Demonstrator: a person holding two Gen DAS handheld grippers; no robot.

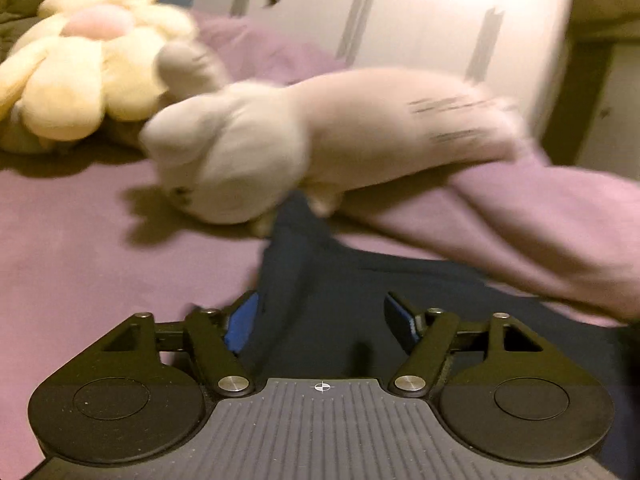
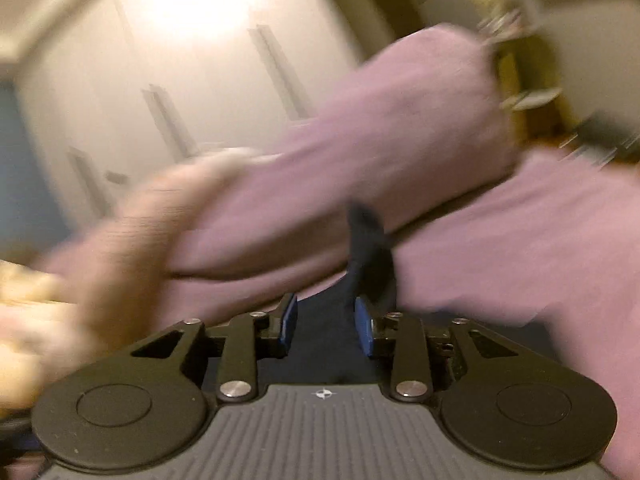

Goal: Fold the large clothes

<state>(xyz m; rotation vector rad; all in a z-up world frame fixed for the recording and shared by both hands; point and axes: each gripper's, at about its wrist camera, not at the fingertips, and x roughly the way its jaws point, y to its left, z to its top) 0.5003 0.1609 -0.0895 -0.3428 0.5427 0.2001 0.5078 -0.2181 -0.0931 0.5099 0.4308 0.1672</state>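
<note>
The dark navy garment (image 1: 320,280) looks soft, limp and fairly light, so it should sag and bunch unless taken by an edge or corner with both claws. It is plain dark cloth lying on the purple bedsheet (image 1: 100,240), just in front of the cream plush toy (image 1: 240,148). The left claw (image 1: 324,320) stands open around a raised fold; the right claw (image 2: 325,324) is partly open, with cloth between its pads.

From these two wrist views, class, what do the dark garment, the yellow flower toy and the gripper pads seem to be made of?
Dark garment: probably soft matte knit; it drapes limply, without shine.
Yellow flower toy: plush with stuffing, judging by its fuzzy, puffy petals.
Pads of the left gripper: blue, matte, perhaps rubber or foam; hard to confirm.
</note>
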